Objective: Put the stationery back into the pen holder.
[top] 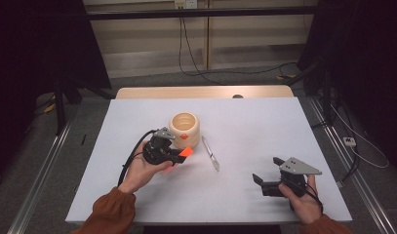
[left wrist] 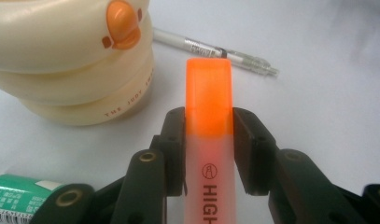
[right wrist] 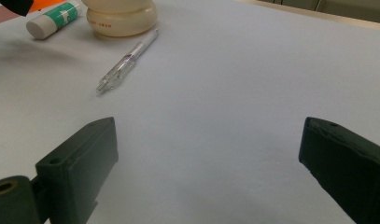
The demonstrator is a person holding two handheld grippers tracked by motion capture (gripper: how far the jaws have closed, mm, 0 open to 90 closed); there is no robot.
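While left tool point(left wrist: 209, 154) clamps orange highlighter point(left wrist: 209, 121) | cap juts forward | right tool point(right wrist: 206, 168) wide, holding nothing.

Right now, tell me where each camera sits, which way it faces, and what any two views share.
High view: above the person's side, facing forward and down on the white table; forearms and both hand-held grippers show.
Left gripper view: on the left hand-held gripper, facing the orange plastic highlighter it clamps; its black jaws show.
Right gripper view: on the right hand-held gripper, facing across the table; its open jaws show.
Shared: cream ringed duck-face pot and clear plastic pen.
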